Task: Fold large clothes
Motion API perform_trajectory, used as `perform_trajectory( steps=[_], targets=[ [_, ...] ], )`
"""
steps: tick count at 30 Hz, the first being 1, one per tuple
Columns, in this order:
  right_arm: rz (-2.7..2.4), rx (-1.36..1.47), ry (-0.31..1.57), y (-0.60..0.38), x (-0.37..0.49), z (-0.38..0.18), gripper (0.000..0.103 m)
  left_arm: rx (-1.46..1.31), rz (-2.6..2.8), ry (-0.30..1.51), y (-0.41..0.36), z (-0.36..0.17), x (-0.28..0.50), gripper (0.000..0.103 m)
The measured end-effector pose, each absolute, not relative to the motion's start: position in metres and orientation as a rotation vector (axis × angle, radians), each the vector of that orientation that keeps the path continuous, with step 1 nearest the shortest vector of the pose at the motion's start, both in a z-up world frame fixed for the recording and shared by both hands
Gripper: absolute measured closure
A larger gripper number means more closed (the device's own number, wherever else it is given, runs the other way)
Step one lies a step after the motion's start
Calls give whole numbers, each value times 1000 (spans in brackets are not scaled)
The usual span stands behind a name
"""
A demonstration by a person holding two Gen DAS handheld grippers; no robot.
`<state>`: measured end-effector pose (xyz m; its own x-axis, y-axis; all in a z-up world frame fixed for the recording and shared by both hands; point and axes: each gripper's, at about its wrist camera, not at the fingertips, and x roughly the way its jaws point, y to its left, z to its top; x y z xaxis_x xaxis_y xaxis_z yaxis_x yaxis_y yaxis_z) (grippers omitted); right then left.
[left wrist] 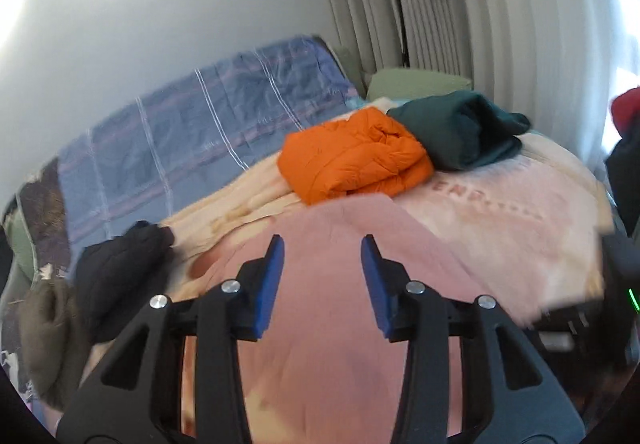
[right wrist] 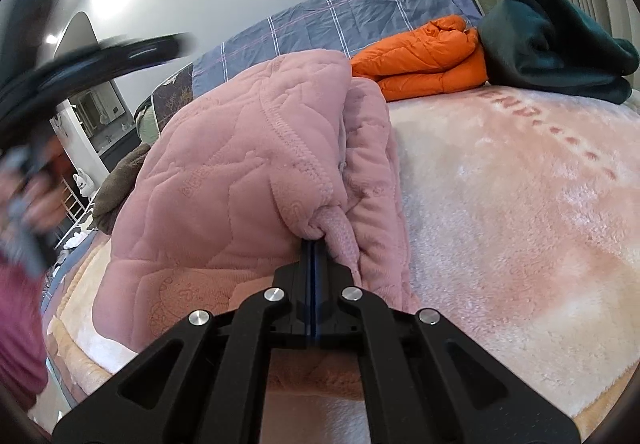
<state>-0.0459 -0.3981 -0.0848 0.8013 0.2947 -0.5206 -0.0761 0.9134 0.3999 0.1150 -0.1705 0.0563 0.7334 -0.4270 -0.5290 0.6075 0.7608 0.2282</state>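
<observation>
Quilting makes the pink jacket (right wrist: 240, 172) soft, bulky and floppy; it lies heaped on the bed (right wrist: 520, 224), so grip seams or hems. Your right claw (right wrist: 313, 244) is clamped on a bunched edge. Your left claw (left wrist: 322, 250) hangs apart, empty. Sleeves and collar are buried; the left view is blurred.

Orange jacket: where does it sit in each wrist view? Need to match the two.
Left wrist: folded orange jacket at centre, above the open left gripper.
Right wrist: orange jacket upper right of centre, behind the pink garment.
Shared landmark: dark green folded garment, touching its right side in both.
</observation>
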Motion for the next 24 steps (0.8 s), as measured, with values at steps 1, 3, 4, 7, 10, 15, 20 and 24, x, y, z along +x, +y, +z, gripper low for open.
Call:
perform_trajectory(
  steps=[1, 3, 4, 7, 10, 15, 20, 24],
  targets=[
    [205, 375, 613, -398, -45, -85, 103, 427, -574, 506, -180, 47, 135, 60],
    [207, 378, 613, -399, -45, -85, 103, 541, -531, 679, -206, -4, 180, 56],
    [205, 375, 614, -399, -44, -85, 103, 567, -515, 736, -210, -27, 195, 56],
    [205, 362, 611, -398, -40, -85, 103, 466, -548, 830, -201, -35, 217, 56],
    [204, 344, 610, -395, -39, -83, 103, 473, -537, 806, -197, -36, 209, 56],
    [231, 376, 596, -402, -48, -57, 99, 495, -516, 766, -200, -33, 208, 56],
    [293, 306, 492, -396, -38, -7, 99, 460, -536, 781, -193, -29, 216, 56],
    [289, 358, 616, -396, 21, -33, 103, 457, -531, 769, -191, -30, 215, 56]
  ],
)
